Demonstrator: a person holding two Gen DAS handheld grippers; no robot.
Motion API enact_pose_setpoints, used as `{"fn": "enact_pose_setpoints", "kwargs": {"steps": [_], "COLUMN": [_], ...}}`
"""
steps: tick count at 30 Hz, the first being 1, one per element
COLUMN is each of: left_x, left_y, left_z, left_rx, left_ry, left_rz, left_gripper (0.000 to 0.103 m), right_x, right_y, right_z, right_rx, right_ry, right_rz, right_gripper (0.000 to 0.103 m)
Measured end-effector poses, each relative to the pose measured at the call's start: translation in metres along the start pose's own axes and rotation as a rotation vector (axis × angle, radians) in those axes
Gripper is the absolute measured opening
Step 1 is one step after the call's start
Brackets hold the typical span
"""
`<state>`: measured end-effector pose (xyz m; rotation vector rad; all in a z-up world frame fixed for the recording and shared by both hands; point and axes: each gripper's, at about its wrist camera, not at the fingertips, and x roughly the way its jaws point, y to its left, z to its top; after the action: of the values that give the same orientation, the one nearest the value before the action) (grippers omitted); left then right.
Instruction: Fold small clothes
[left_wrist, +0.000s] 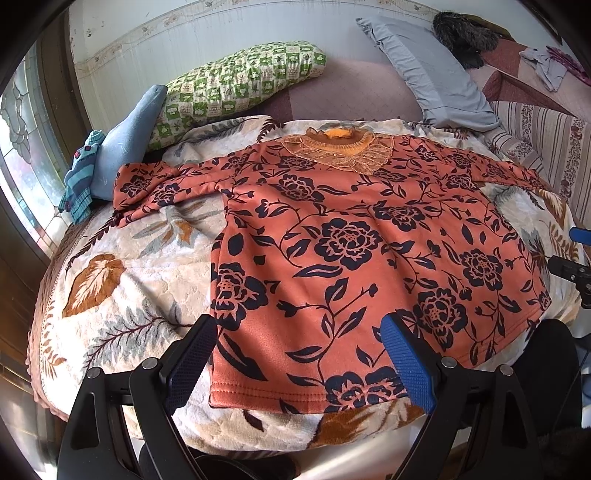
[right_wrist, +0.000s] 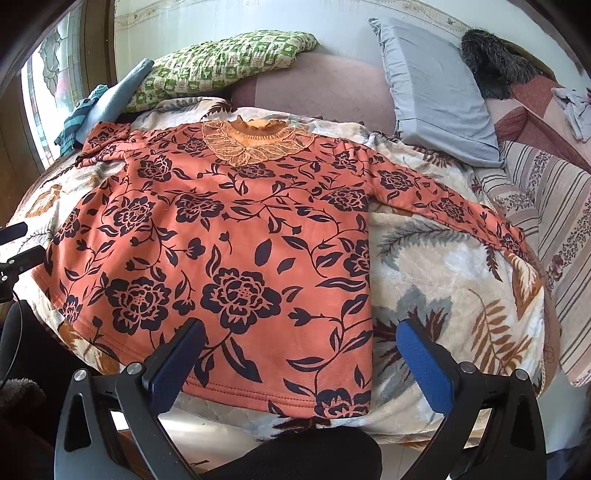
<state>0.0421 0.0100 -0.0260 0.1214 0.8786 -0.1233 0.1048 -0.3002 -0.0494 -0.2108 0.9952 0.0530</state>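
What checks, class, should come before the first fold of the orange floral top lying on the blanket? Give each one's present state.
1. Orange floral top spread flat, front up: ok.
2. Both sleeves out to the sides: ok.
3. Left gripper open, holding nothing: ok.
4. Right gripper open, holding nothing: ok.
5. Hem within reach near the blanket edge: ok.
6. Nothing under the top: cannot tell.

A sweater (left_wrist: 354, 258) lies flat on a blanket (left_wrist: 122, 280) covering the bed, neck toward the far wall, hem nearest the viewer, sleeves spread to both sides. Behind it, a pillow (left_wrist: 236, 81) sits at far left and another pillow (left_wrist: 436, 70) at far right. Both grippers hover above the hem, the left gripper (left_wrist: 299, 354) over the left corner, the right gripper (right_wrist: 301, 354) over the right corner
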Motion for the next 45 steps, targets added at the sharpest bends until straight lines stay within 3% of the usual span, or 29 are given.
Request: {"fn": "enact_pose_setpoints", "kwargs": {"steps": [9,14,19,24,26,30,33,36,39,42,45], "left_x": [0.013,0.027,0.052,0.089,0.108,0.151,0.188,0.220,0.242,0.259,0.264], "left_y": [-0.002,0.023,0.055,0.074,0.081,0.094,0.101,0.107,0.113,0.116,0.122], "left_z": [0.011,0.037,0.076,0.103,0.116,0.141,0.157,0.166,0.163,0.160,0.158], "left_rx": [0.007,-0.074,-0.177,-0.283,-0.316,-0.394,-0.438,-0.464,-0.500,-0.505,-0.533], "left_ry": [0.028,0.053,0.085,0.145,0.168,0.227,0.278,0.310,0.340,0.376,0.383], "left_rz": [0.014,0.020,0.090,0.090,0.109,0.093,0.081,0.103,0.074,0.074,0.043], "left_gripper": [0.090,0.090,0.090,0.090,0.089,0.089,0.089,0.089,0.089,0.089,0.089], "right_x": [0.013,0.021,0.043,0.060,0.064,0.074,0.095,0.125,0.151,0.172,0.195], "right_y": [-0.008,-0.037,-0.114,-0.229,-0.269,-0.312,-0.315,-0.292,-0.236,-0.180,-0.144], "right_z": [0.002,0.004,-0.001,-0.001,0.002,0.012,0.019,0.022,0.035,0.059,0.079], "right_rx": [0.035,0.145,0.373,0.602,0.656,0.685,0.688,0.758,0.694,0.565,0.488], "right_ry": [0.011,0.006,0.039,0.054,0.057,0.054,0.069,0.112,0.136,0.147,0.183], "right_rz": [0.018,0.049,0.020,-0.127,-0.202,-0.244,-0.196,0.009,0.213,0.299,0.323], "right_gripper": [0.103,0.103,0.103,0.103,0.103,0.103,0.103,0.103,0.103,0.103,0.102]}}
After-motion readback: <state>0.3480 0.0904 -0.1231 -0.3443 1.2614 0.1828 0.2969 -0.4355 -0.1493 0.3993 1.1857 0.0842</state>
